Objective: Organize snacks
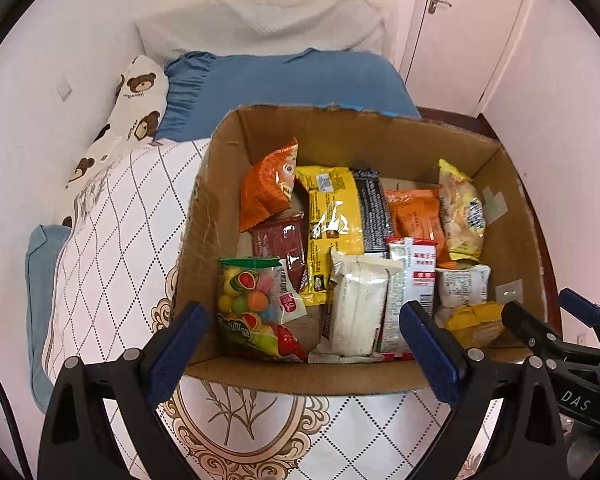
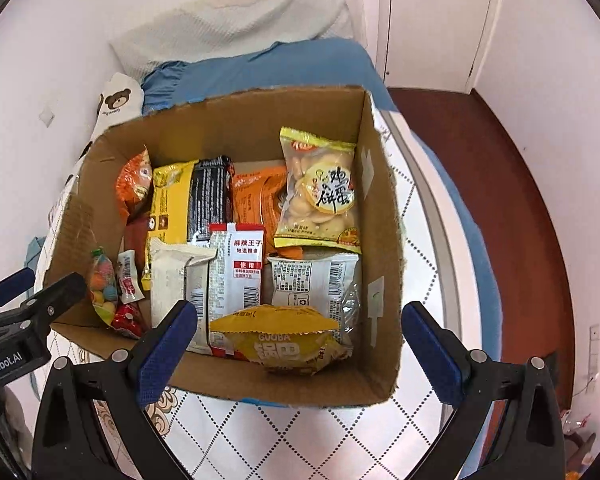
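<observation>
Matt corrugated cardboard box, ragged rim; glossy plastic snack packets; quilted cloth mattress.

One open brown cardboard box contains eleven sealed snack packets: three yellow, two orange, two white, two red, one silver-red, one clear candy bag.

A bedroom in someone's home, no question about it.
There's the bed under a white quilted cover with dotted diamonds; a blue pillow lies at its head, a teddy-bear print cushion tucked along the pale pink wall; a white door with a lever handle stands at the back; dark red flooring runs beside the bed.
</observation>
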### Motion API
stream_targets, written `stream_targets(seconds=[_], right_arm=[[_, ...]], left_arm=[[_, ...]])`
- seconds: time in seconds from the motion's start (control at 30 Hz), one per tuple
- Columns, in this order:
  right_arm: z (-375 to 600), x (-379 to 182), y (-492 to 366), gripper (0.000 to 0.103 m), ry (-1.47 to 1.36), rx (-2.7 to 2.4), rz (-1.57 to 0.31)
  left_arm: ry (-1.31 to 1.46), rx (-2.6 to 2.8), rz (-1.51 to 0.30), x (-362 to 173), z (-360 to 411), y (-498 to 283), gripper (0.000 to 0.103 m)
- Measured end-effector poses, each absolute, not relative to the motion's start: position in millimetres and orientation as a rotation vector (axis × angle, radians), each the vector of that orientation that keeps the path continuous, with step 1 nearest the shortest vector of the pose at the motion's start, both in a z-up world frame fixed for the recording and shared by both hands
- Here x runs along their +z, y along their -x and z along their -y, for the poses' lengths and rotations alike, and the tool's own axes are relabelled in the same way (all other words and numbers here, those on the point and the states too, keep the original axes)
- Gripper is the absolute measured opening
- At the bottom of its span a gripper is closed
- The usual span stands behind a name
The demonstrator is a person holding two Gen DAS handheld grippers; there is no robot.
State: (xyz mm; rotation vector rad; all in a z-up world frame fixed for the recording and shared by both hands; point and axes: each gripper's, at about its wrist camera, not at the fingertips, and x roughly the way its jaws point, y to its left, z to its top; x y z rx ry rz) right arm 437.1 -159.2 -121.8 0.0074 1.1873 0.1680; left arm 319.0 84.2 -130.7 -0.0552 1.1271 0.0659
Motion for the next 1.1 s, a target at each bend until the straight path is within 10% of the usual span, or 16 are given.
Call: stream_targets(seconds=[1.1], right_arm=[[191, 59, -243, 0.103, -0.012, 0.250, -0.803]], left_arm=[[0.012, 0.064, -0.817, 7, -71, -134, 0.099]])
